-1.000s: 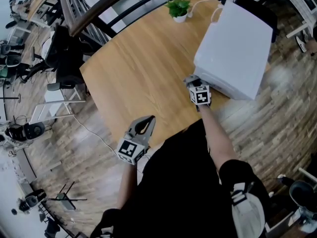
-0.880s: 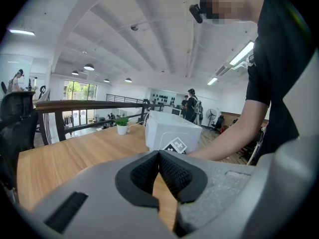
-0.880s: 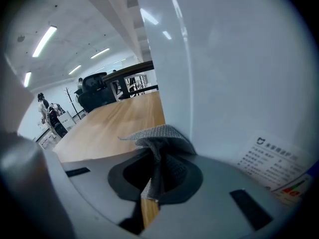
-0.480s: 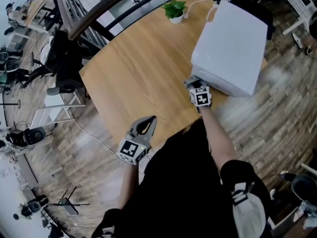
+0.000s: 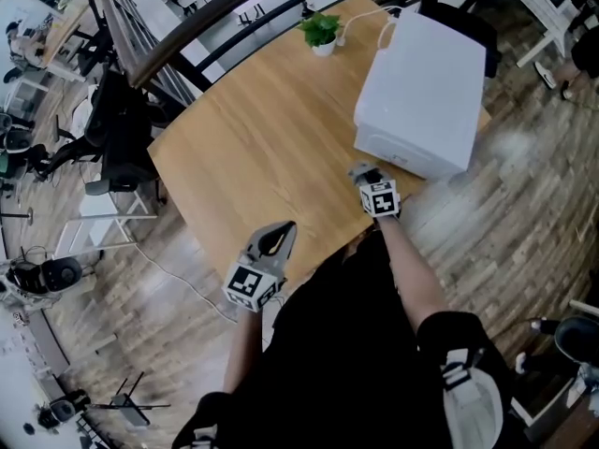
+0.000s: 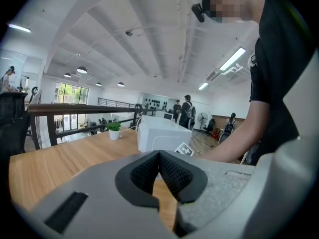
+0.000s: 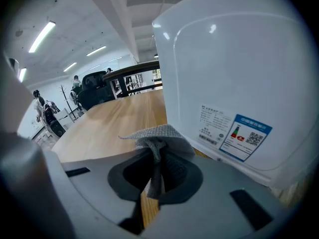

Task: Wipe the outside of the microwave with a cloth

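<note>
A white microwave [image 5: 421, 92] stands at the far right of the wooden table [image 5: 253, 157]; in the right gripper view its side with a label [image 7: 239, 83] fills the right half. My right gripper [image 5: 367, 174] is shut on a grey cloth [image 7: 157, 138], which bunches between the jaws a short way from the microwave's near side. At the table's front edge my left gripper [image 5: 273, 241] is shut with nothing in it, and its view looks across the table to the microwave [image 6: 159, 133].
A small potted plant [image 5: 321, 32] and a white cable [image 5: 370, 17] sit at the table's far end. A dark railing [image 5: 187, 36] runs behind the table, with office chairs [image 5: 122, 129] to the left. People stand in the distance [image 6: 187, 111].
The right gripper with the cloth has drawn slightly back from the microwave's near side. The head view has shifted, so the table and microwave sit higher and to the left. The left gripper has held still.
</note>
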Demonstrator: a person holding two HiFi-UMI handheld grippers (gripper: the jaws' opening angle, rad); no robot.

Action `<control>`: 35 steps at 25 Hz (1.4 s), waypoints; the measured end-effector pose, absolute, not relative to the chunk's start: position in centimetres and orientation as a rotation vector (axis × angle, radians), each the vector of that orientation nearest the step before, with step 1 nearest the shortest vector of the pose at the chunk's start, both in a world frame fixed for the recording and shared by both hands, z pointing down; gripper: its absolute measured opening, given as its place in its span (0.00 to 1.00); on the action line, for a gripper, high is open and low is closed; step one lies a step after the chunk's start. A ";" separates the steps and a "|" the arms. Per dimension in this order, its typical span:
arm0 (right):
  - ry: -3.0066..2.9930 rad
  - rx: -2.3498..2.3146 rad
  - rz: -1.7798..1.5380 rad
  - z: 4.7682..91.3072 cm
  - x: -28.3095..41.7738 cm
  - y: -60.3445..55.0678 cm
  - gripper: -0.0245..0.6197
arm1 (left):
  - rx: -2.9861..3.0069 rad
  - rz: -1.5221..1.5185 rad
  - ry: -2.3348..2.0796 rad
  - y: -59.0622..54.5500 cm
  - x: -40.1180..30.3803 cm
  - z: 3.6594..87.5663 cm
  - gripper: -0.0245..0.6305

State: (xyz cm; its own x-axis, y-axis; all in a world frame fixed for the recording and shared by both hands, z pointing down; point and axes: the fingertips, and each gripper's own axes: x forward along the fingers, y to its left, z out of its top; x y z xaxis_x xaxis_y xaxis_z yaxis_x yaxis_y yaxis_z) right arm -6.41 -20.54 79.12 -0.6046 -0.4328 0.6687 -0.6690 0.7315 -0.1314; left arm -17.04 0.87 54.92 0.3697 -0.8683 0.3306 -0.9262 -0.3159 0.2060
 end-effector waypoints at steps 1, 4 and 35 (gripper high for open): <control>-2.305 0.838 0.493 79.0 -5.9 -20.3 0.07 | 2.292 0.218 -1.563 1.0 -17.0 54.9 0.04; -2.291 0.874 0.473 78.3 -4.2 -19.8 0.07 | 2.310 0.203 -1.534 1.3 -16.6 54.8 0.04; -2.402 1.133 0.354 65.0 16.6 -10.9 0.07 | 2.596 0.207 -1.210 0.0 -6.3 52.1 0.04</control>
